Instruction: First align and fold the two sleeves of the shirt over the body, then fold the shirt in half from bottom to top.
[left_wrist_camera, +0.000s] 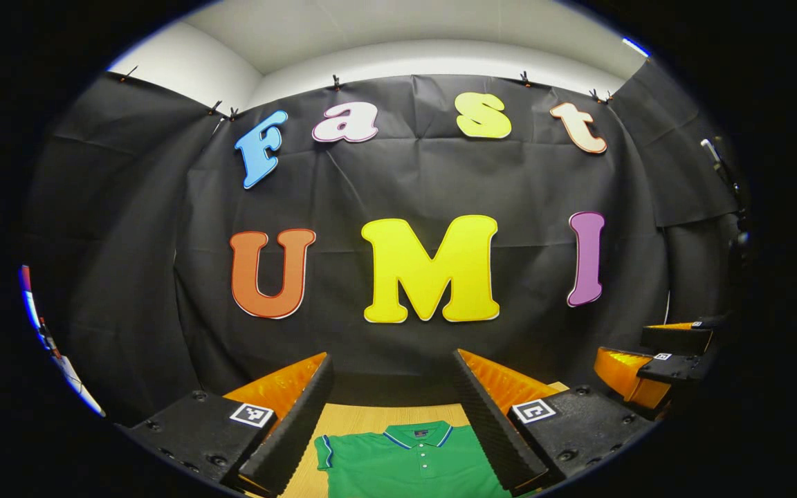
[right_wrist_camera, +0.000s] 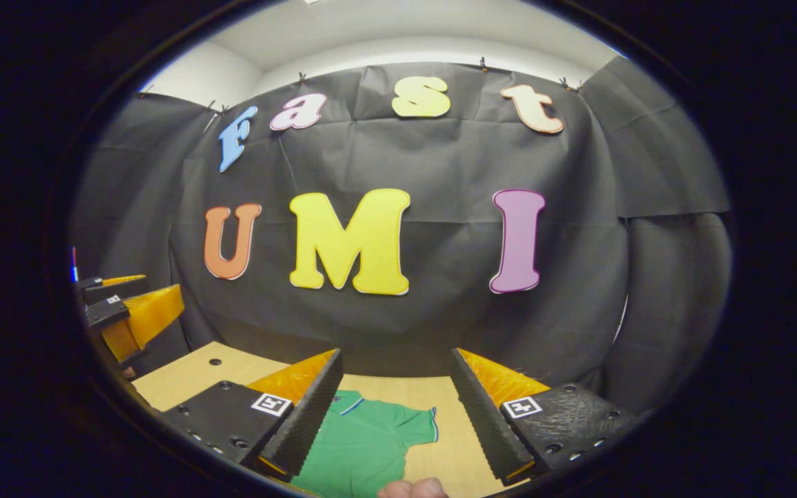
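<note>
A green polo shirt (left_wrist_camera: 409, 460) with a blue-trimmed collar lies flat on the wooden table (left_wrist_camera: 360, 419), collar toward the back wall. My left gripper (left_wrist_camera: 393, 387) hovers open above it, fingers wide apart with the collar showing between them. In the right gripper view the shirt (right_wrist_camera: 364, 443) shows one short sleeve spread to the right. My right gripper (right_wrist_camera: 395, 384) is open too, held above that sleeve side with nothing between its fingers. Each gripper appears at the edge of the other's view: the right gripper (left_wrist_camera: 654, 366) and the left gripper (right_wrist_camera: 125, 311).
The black cloth wall stands close behind the table's far edge. Bare tabletop (right_wrist_camera: 191, 377) with a small hole lies left of the shirt. A fingertip of a hand (right_wrist_camera: 412, 488) peeks in at the bottom of the right gripper view.
</note>
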The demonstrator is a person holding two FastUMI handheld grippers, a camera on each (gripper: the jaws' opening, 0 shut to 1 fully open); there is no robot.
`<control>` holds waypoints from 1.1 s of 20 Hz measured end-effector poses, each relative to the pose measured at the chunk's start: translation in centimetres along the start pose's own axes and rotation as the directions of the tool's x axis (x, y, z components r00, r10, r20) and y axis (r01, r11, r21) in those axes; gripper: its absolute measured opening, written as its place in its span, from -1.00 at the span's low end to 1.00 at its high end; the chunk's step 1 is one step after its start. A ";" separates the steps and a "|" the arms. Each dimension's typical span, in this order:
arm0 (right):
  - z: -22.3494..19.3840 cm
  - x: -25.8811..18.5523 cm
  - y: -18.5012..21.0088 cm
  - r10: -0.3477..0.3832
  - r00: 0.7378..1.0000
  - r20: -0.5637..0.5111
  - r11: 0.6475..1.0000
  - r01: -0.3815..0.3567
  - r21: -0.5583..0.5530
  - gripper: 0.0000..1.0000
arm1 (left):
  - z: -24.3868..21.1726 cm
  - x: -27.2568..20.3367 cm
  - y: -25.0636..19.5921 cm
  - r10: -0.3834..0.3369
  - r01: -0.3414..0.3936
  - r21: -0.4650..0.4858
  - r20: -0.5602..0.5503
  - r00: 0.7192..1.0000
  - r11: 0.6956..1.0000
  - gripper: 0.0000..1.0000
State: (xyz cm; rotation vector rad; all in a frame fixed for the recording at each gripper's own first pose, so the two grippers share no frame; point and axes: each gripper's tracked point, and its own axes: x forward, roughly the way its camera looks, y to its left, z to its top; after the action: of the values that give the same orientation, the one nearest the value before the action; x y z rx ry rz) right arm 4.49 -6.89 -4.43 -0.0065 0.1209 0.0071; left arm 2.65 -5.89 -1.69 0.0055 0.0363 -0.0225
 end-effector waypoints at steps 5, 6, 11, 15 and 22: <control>-2.8 2.3 -2.1 -0.005 0.999 -0.052 1.000 0.004 -0.022 0.94 | -0.2 0.7 -0.5 0.007 -0.007 0.011 -0.009 1.000 1.000 1.00; -3.7 2.9 -2.6 -0.008 0.997 -0.073 1.000 0.006 -0.023 0.90 | -0.4 0.8 -0.5 0.009 -0.009 0.015 -0.011 1.000 1.000 1.00; -10.2 7.4 -4.4 0.031 0.978 -0.208 0.998 -0.041 -0.042 0.90 | -1.3 1.6 -1.1 0.025 -0.024 0.028 -0.038 0.999 0.999 1.00; -16.3 11.4 -6.6 0.030 0.947 -0.320 0.998 -0.044 -0.034 0.91 | -2.3 2.3 -1.4 0.039 -0.037 0.048 -0.059 0.998 0.998 1.00; -24.9 20.0 -7.8 0.040 0.903 -0.429 0.999 -0.032 0.027 0.91 | -4.5 3.9 -1.3 0.097 -0.091 0.056 -0.106 0.990 0.994 1.00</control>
State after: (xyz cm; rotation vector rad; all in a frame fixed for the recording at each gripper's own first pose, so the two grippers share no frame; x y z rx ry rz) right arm 21.35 -14.70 -31.55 0.0140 0.5645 0.0418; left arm 6.37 -7.29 -6.32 0.0591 0.1438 0.0712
